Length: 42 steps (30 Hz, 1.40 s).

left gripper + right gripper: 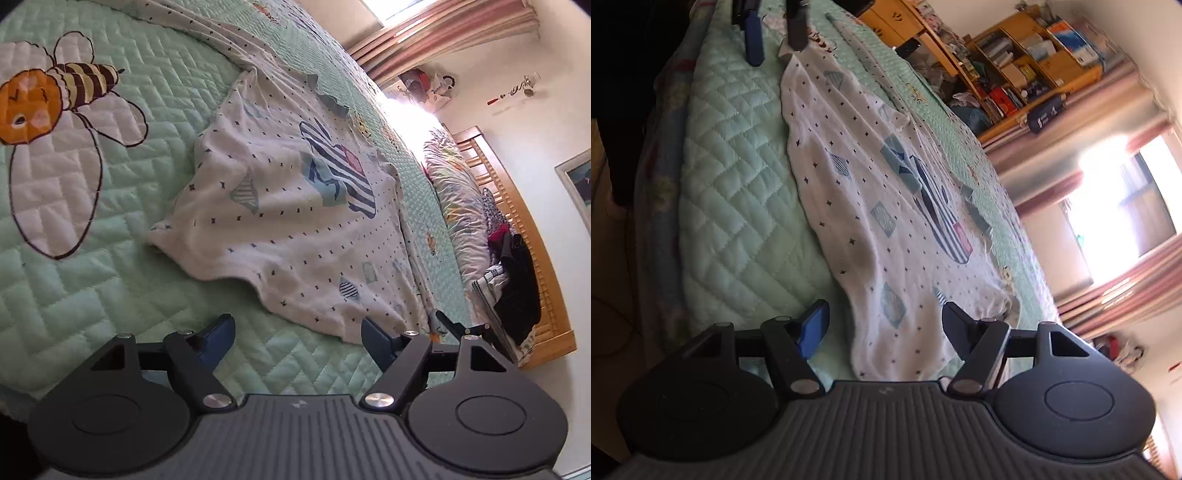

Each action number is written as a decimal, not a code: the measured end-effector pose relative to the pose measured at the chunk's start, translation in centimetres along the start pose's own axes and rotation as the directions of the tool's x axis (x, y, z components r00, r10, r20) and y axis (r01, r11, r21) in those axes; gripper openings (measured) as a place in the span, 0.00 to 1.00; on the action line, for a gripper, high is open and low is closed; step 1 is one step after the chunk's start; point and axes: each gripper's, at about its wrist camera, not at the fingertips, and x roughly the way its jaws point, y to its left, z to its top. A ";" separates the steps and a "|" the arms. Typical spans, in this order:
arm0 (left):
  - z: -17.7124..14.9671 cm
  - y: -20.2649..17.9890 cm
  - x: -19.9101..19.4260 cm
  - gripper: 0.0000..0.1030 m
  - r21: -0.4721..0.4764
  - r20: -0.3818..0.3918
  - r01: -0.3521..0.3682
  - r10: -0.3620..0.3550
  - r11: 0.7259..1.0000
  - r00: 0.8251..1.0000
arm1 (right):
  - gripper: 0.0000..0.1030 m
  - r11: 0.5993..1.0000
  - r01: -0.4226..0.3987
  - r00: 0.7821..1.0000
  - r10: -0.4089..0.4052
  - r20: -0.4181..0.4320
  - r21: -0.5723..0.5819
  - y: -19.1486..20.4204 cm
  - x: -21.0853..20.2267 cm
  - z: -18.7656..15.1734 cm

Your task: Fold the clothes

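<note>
Here my right gripper (886, 326) hangs with fingers spread around the near hem of the white dotted garment (871, 206), nothing pinched yet. The cloth lies on the green quilt (738, 206), its long axis running away from me toward my left gripper (775, 33), also spread, by the far corner.

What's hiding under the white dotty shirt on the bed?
Only the green quilt shows around the shirt, so it lies on that. Anything beneath the cloth itself is covered and can't be seen.
</note>
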 end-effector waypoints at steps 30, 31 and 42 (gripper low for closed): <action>-1.6 1.7 1.2 0.82 -0.317 0.120 0.095 -0.059 0.944 0.991 | 0.71 0.995 -0.066 0.992 0.074 0.107 -0.076 0.1 1.3 0.6; -1.5 1.8 1.4 0.83 -0.352 0.136 0.092 -0.046 0.931 0.990 | 0.71 0.995 -0.058 0.993 0.066 0.099 -0.085 0.0 1.6 0.8; 0.0 0.3 3.9 0.91 -0.356 0.237 0.048 0.040 0.933 0.971 | 0.41 0.989 -0.011 0.995 0.026 0.098 -0.146 0.4 3.0 0.0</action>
